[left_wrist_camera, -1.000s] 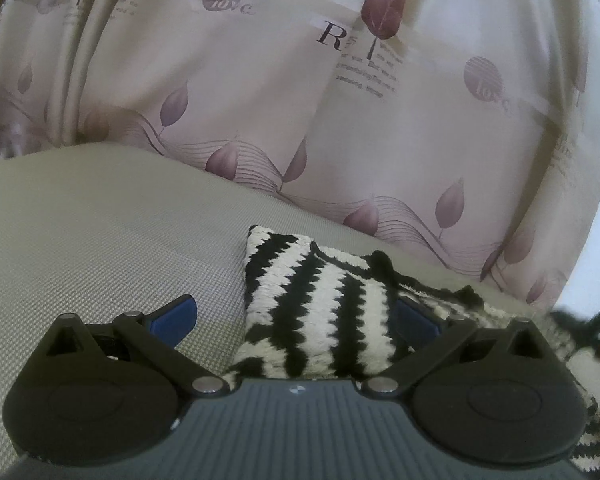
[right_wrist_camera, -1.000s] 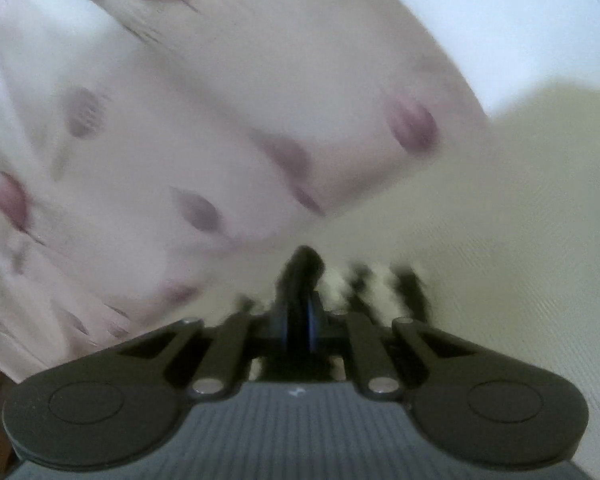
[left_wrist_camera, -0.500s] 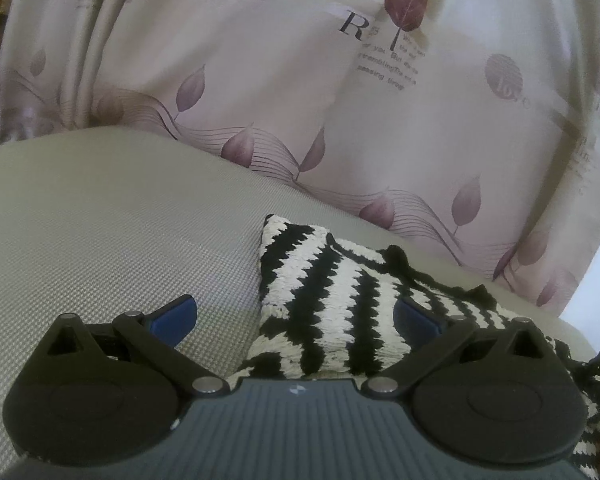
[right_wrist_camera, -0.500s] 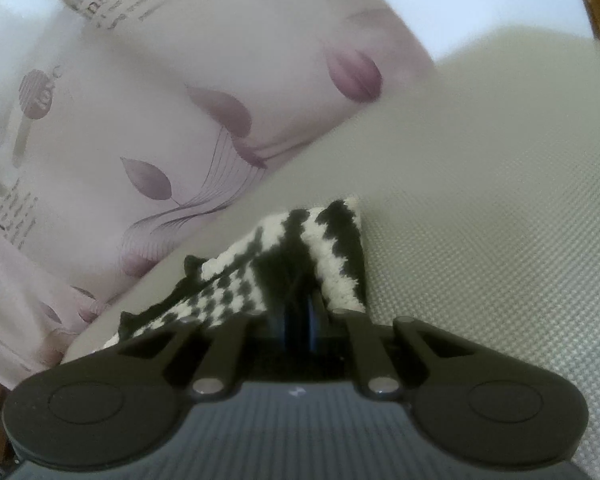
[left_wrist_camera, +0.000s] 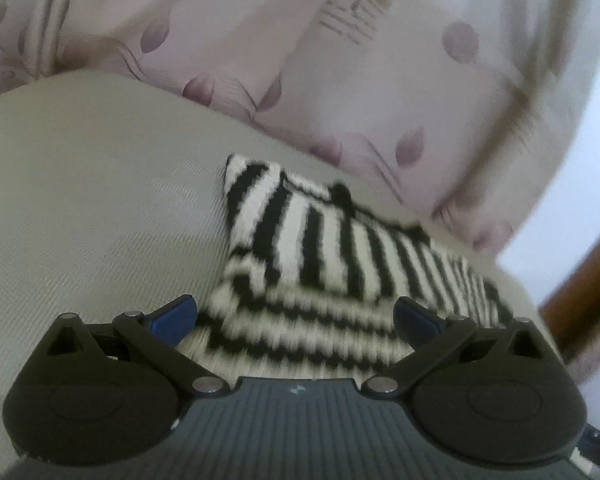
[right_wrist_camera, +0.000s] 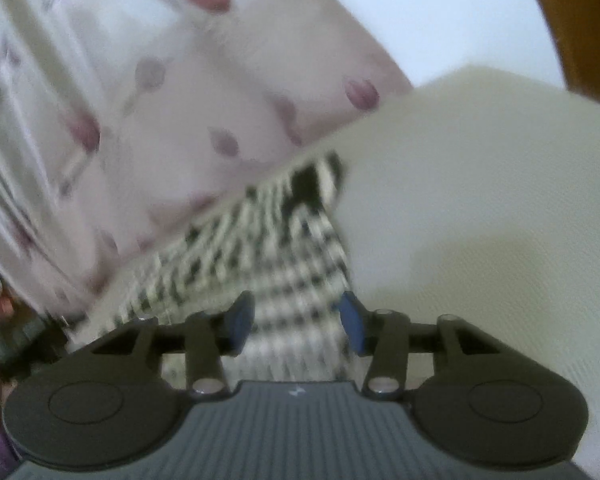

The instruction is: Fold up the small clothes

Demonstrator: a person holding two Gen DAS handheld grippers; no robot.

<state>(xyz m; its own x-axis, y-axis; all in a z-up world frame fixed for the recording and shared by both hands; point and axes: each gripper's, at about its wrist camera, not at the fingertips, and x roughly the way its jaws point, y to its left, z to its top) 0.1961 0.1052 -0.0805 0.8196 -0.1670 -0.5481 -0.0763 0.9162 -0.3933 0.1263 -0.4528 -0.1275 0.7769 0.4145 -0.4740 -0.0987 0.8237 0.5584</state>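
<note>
Knit garment [left_wrist_camera: 324, 256], black and white zigzag stripes, lying on the beige cushion [left_wrist_camera: 92, 208] near its back edge by the curtain. Partly folded: one flap with upright stripes laid over a lower layer with crosswise stripes. Corner sticks up at far left. Right wrist view blurred; garment [right_wrist_camera: 268, 240] flat.

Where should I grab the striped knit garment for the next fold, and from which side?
Judging by its pose, take the striped knit garment at its free upper-left corner, coming in from the bare cushion side. That corner lies flat and exposed; the curtain crowds the far edge.
</note>
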